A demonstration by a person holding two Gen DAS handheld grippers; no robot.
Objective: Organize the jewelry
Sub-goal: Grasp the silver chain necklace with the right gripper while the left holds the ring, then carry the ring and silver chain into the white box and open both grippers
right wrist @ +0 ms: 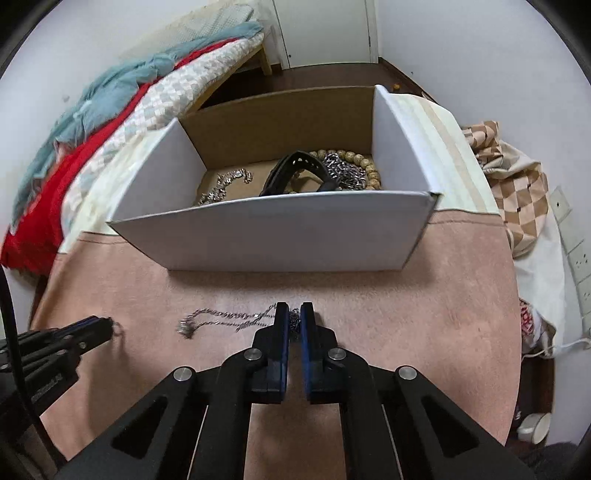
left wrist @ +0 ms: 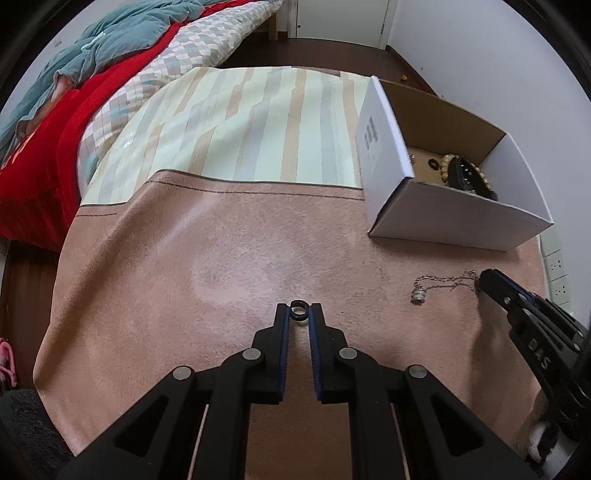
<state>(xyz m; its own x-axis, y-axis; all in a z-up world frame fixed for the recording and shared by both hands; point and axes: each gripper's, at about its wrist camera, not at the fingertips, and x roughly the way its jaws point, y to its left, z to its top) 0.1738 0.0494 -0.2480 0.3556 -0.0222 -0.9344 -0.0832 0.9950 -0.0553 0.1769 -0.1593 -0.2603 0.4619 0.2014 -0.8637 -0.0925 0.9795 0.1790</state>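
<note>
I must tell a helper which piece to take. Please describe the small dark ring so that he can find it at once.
Start from the white cardboard box on the pink table mat. Nearer than the box, the left gripper holds the ring between its fingertips. It is a plain dark band, unlike the silver chain necklace with a pendant lying to its right.

Home bedroom: bed (left wrist: 122, 74) with quilts, door (right wrist: 325, 29).

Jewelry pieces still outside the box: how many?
2. A dark ring between the left gripper fingertips, and a silver chain necklace on the pink mat, one end in the right gripper. Others may be hidden.
</note>
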